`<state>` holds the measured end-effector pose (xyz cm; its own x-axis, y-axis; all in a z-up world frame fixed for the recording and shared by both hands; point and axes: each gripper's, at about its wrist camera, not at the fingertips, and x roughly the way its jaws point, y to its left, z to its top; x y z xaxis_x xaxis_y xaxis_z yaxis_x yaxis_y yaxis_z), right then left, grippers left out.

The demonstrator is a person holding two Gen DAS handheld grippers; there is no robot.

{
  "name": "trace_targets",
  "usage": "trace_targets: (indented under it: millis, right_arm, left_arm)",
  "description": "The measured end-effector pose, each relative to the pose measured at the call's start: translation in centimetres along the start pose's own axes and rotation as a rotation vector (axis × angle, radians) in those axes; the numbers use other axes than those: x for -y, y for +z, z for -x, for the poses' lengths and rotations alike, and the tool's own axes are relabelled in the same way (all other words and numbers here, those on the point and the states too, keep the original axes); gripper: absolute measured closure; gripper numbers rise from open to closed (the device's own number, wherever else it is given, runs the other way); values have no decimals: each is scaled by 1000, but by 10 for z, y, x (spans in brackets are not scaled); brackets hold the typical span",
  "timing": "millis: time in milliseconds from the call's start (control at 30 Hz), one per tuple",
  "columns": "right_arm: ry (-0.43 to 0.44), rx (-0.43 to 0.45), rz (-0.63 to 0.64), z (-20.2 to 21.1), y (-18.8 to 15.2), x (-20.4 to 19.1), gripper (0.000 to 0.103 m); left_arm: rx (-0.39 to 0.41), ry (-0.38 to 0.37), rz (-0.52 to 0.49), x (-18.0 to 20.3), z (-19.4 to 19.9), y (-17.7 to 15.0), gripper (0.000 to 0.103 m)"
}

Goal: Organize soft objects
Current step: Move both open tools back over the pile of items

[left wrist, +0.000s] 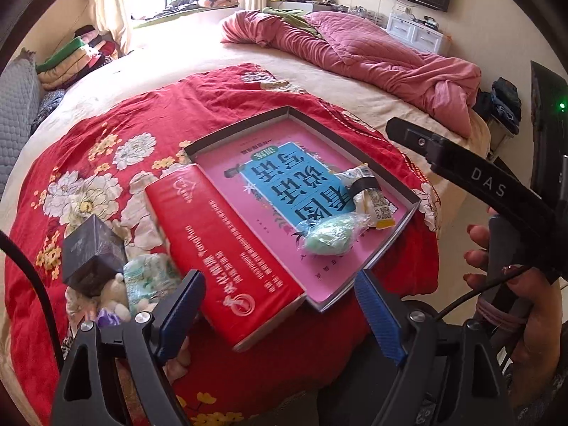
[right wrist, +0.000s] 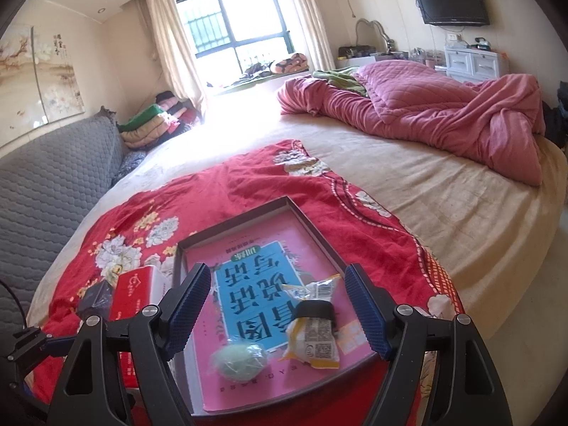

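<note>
A shallow grey box [left wrist: 390, 248] lies on a red flowered cloth [left wrist: 106, 135] on the bed, with a pink book as its floor. On the book lie a green soft ball in clear wrap [left wrist: 328, 236] and a yellow-white wrapped bun with a black band [left wrist: 369, 195]. A red tissue pack [left wrist: 230, 259] rests partly over the box's left rim. My left gripper [left wrist: 280, 314] hangs open above that pack, its pads off it. My right gripper [right wrist: 278, 307] is open above the ball [right wrist: 241, 358] and bun [right wrist: 312, 333], holding nothing.
Left of the red pack sit a black cube [left wrist: 92, 259], a green-white tissue packet [left wrist: 149, 277] and a small white plush [left wrist: 113, 298]. A crumpled pink quilt [right wrist: 443, 113] fills the far bed. A grey sofa [right wrist: 46, 184] lines the left. A hand [left wrist: 497, 255] grips the right tool.
</note>
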<state>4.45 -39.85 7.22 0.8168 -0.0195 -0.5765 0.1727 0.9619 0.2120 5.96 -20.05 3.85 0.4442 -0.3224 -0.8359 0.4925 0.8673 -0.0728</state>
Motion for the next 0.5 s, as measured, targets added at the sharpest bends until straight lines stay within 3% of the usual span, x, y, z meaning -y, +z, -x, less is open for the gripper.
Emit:
trace_targets:
  millis: [500]
  right_arm:
    - [48, 8, 121, 21, -1, -67, 24]
  left_arm:
    - [69, 55, 143, -68, 42, -24, 18]
